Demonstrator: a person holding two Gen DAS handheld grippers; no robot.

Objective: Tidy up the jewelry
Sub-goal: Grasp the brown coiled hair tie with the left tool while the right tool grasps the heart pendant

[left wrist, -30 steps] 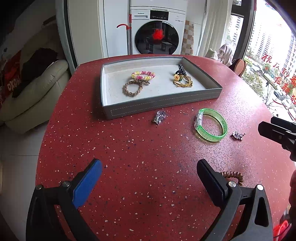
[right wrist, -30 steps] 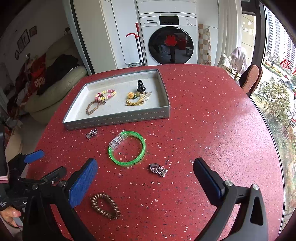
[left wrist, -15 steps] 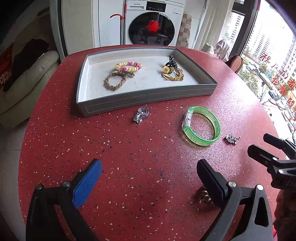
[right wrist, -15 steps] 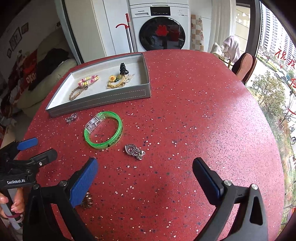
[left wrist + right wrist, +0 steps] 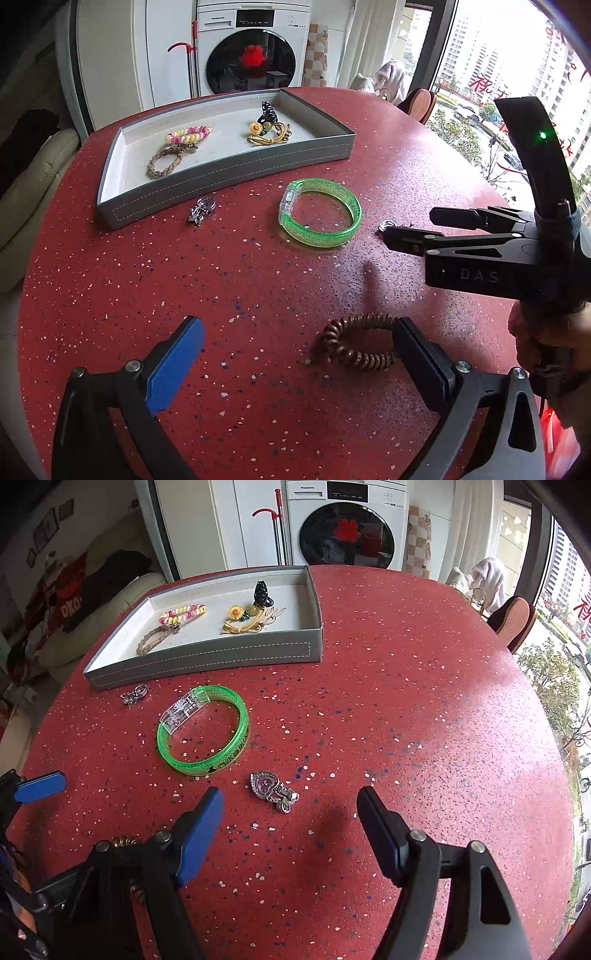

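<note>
A brown coil hair tie [image 5: 358,347] lies on the red table between the fingers of my left gripper [image 5: 299,354], close against the black right finger. This gripper is open. My right gripper [image 5: 291,812] hangs low over a silver heart pendant [image 5: 273,790], which lies between its fingertips. Its jaws are closing and the pads do not touch the pendant. In the left wrist view the right gripper [image 5: 410,223] half hides the pendant [image 5: 388,224]. A green bangle [image 5: 203,731] and a small silver charm [image 5: 135,695] lie in front of the grey tray [image 5: 207,657].
The tray [image 5: 229,177] holds a beaded bracelet, a braided loop, a yellow flower piece and a black clip. A hand [image 5: 546,332] grips the right tool's handle. The left gripper's blue pad [image 5: 38,786] shows at the left. A washing machine and a sofa stand behind the round table.
My left gripper has moved right, so the brown coil now sits between its fingers. My right gripper has sunk toward the heart pendant and its jaws have narrowed.
</note>
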